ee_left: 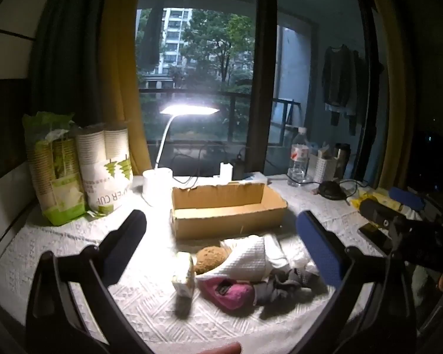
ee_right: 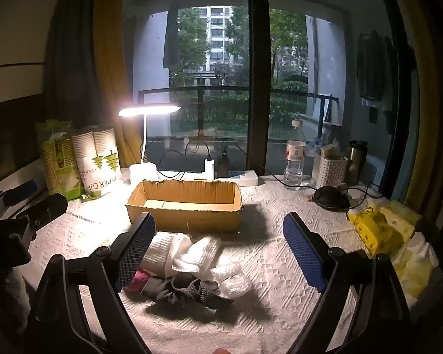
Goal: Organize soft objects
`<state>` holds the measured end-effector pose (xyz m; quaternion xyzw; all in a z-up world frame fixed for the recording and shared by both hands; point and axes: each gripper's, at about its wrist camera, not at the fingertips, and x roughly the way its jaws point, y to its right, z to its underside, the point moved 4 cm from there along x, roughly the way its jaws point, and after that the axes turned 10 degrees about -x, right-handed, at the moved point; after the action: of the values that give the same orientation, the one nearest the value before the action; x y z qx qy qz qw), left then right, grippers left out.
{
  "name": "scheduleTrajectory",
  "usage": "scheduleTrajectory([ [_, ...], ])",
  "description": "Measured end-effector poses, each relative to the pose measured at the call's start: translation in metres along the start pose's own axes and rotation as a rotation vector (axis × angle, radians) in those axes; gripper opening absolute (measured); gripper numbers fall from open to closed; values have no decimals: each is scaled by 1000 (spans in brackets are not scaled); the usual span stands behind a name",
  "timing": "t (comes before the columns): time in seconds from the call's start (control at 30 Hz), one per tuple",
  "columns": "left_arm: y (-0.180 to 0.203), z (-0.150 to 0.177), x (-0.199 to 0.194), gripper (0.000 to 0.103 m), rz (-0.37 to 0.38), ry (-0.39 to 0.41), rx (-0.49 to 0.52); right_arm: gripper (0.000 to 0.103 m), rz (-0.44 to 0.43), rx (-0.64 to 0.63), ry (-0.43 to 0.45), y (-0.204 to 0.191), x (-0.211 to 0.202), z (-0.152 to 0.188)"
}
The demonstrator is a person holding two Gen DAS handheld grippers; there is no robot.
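An empty open cardboard box (ee_left: 226,209) (ee_right: 186,206) stands mid-table. In front of it lies a pile of soft things: a white waffle cloth (ee_left: 248,258) (ee_right: 192,252), a brown round sponge (ee_left: 210,259), a yellow-topped sponge block (ee_left: 183,277), a pink cloth (ee_left: 230,293) (ee_right: 137,280), a grey sock (ee_left: 283,287) (ee_right: 186,292) and clear plastic wrap (ee_right: 231,277). My left gripper (ee_left: 221,244) is open and empty, above the pile. My right gripper (ee_right: 220,253) is open and empty, above the pile's right side.
Packs of paper cups (ee_left: 82,171) (ee_right: 82,162) stand at the back left beside a lit desk lamp (ee_left: 174,135) (ee_right: 144,138). A water bottle (ee_right: 294,159), a white basket (ee_right: 329,168), a black device (ee_right: 329,196) and yellow tissue packs (ee_right: 381,230) are on the right.
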<state>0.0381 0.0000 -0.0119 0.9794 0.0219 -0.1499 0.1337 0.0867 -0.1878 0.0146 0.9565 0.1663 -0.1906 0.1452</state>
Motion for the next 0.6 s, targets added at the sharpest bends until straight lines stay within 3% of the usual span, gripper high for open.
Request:
scheduleTrajectory([
  [0.6,-3,0,1,102,-25,-17,-22,91,0,-4,3,-3,0,1],
])
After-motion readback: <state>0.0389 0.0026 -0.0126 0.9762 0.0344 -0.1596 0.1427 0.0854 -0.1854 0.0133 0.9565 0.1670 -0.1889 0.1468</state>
